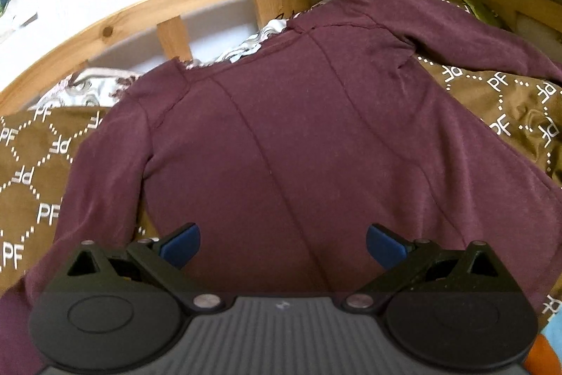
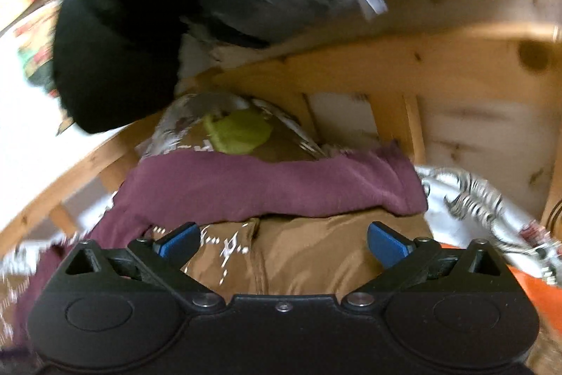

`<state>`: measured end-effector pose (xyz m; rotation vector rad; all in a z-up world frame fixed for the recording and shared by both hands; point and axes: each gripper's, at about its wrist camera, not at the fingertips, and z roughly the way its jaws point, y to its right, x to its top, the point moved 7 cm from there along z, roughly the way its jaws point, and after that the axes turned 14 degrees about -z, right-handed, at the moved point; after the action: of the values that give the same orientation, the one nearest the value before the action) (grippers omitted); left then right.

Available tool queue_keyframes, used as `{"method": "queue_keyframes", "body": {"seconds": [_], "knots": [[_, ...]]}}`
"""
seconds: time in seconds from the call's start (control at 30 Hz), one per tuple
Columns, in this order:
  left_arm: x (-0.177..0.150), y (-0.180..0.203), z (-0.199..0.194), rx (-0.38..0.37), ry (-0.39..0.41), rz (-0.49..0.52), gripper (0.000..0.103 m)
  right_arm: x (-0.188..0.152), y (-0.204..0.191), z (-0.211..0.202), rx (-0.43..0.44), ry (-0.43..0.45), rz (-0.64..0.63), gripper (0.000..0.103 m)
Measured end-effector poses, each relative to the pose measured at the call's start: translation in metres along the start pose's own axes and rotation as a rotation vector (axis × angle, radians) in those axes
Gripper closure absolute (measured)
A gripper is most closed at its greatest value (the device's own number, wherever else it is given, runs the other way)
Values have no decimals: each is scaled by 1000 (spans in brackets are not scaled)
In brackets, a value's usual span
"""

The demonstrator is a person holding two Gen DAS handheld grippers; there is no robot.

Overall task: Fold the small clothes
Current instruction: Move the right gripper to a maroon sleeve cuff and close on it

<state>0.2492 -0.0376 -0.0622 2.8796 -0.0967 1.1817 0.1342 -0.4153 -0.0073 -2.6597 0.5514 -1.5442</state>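
A maroon long-sleeved top (image 1: 281,129) lies spread flat on a brown patterned blanket (image 1: 31,164), neck toward the wooden rail, both sleeves out to the sides. My left gripper (image 1: 282,246) is open and empty, hovering over the top's lower part. In the right wrist view one maroon sleeve (image 2: 274,185) lies across the blanket (image 2: 333,255). My right gripper (image 2: 282,246) is open and empty just short of that sleeve. The right wrist view is blurred.
A wooden bed rail with slats (image 1: 168,34) runs behind the top. A white patterned sheet (image 2: 474,199) lies at the right. A lime-green item (image 2: 239,132) sits beyond the sleeve. A dark garment (image 2: 123,41) hangs over the frame (image 2: 456,65).
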Motion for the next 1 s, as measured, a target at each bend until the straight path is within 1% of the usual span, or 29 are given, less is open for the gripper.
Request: {"method": "queue_keyframes", "body": {"seconds": [0.1, 0.13, 0.17, 0.3, 0.37, 0.4, 0.43, 0.47, 0.53, 0.57, 0.6, 0.63, 0.67, 0.73, 0.83, 1.0], "knots": [[3, 0, -1, 4, 14, 37, 0, -2, 8, 23, -50, -44, 119, 8], [4, -1, -2, 7, 20, 49, 0, -3, 11, 29, -85, -50, 149, 9], [3, -2, -5, 12, 27, 60, 0, -3, 14, 34, -123, -42, 175, 9], [-2, -7, -11, 51, 45, 95, 0, -1, 25, 46, -193, 0, 270, 9], [-6, -8, -12, 56, 40, 105, 0, 1, 37, 50, -226, 13, 337, 14], [-8, -8, -13, 57, 36, 107, 0, 1, 42, 52, -253, 17, 371, 19], [-9, -8, -14, 57, 33, 109, 0, 1, 47, 53, -288, 20, 398, 27], [-10, -7, -14, 54, 31, 110, 0, 2, 51, 54, -316, 23, 415, 32], [-13, -6, -16, 48, 30, 115, 0, 2, 57, 52, -362, 36, 430, 54], [-13, -5, -16, 45, 30, 118, 0, 2, 58, 51, -388, 46, 425, 60], [-13, -5, -17, 41, 32, 120, 0, 2, 59, 50, -406, 51, 412, 74], [-14, -4, -17, 38, 35, 122, 0, 3, 58, 49, -427, 54, 383, 90], [-13, -3, -18, 38, 40, 122, 0, 5, 56, 48, -439, 59, 346, 97], [-10, -4, -20, 52, 66, 108, 0, 10, 50, 44, -448, 82, 271, 101], [-3, -11, -25, 79, 112, 65, 0, 26, 29, 33, -443, 154, 103, 102], [10, -27, -34, 103, 169, -2, 0, 52, -33, 13, -395, 313, -235, 102]]}}
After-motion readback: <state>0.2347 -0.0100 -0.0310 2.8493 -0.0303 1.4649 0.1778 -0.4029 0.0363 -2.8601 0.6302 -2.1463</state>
